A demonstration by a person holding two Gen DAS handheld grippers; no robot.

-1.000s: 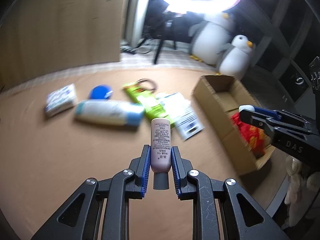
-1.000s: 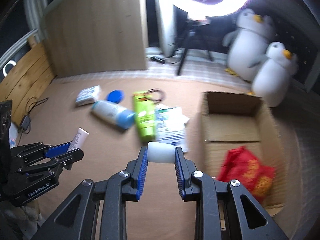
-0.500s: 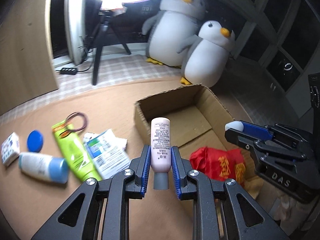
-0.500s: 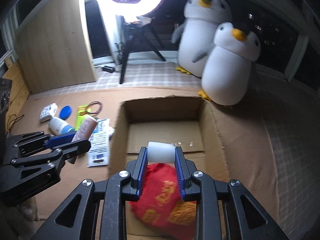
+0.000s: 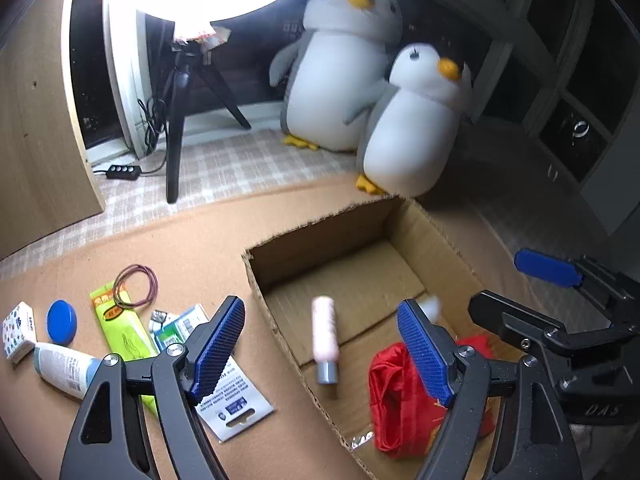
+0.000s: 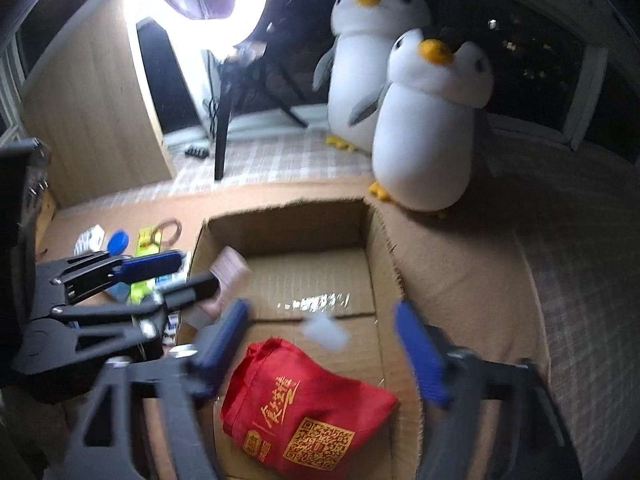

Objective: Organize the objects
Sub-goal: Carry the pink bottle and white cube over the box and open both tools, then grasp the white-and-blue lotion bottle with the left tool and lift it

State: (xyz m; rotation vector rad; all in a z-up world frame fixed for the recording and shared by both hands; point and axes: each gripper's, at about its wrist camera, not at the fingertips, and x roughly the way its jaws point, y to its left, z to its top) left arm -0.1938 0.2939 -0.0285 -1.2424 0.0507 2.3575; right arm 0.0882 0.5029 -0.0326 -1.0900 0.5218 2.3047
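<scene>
Brown cardboard-coloured matting covers the floor in the left wrist view, with two plush penguins and a ring-light tripod at the far side. An open cardboard box sits centre-right; the left gripper hangs over its near-left corner with jaws spread wide and nothing between them, and a blurred pink tube with a grey cap lies or falls inside the box just beyond. A red bag fills the near part of the box. Left of the box, on the mat, lie a green sachet, a hair tie, a blue round lid, a white-and-blue bottle, a small patterned carton and a printed card pack. From the right wrist view, the right gripper is likewise spread apart above the box, and a small white piece, motion-blurred, seems to be dropping toward the red bag. The release looks best done like this: both sets of jaws well inside the walls, low, then lifted straight up so neither clips the rim or the other gripper, which is close alongside.
</scene>
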